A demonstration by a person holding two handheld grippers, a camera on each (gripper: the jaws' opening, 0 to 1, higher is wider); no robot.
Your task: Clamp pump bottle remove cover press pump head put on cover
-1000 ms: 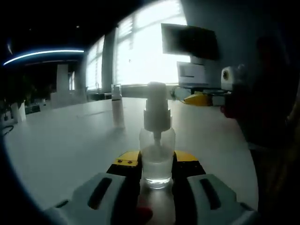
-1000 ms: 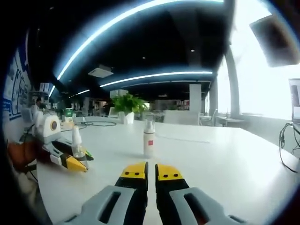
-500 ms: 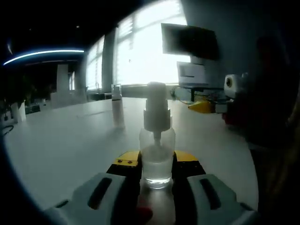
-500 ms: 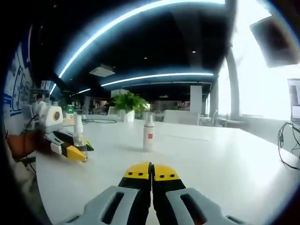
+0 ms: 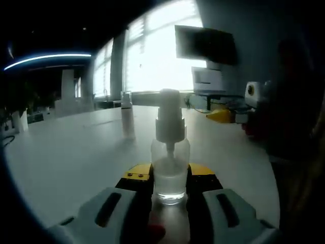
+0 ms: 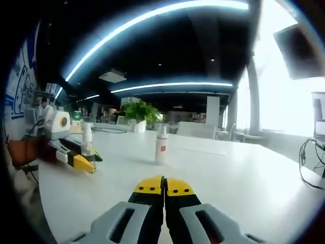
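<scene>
White table [image 6: 244,168] with a clear pump bottle [image 5: 170,162] and a second, capped bottle [image 6: 161,145].

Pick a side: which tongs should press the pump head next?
Right. The left tongs are shut on the pump bottle, holding it upright on the table. The right tongs are shut on nothing, so likely free to press the pump head.
</scene>
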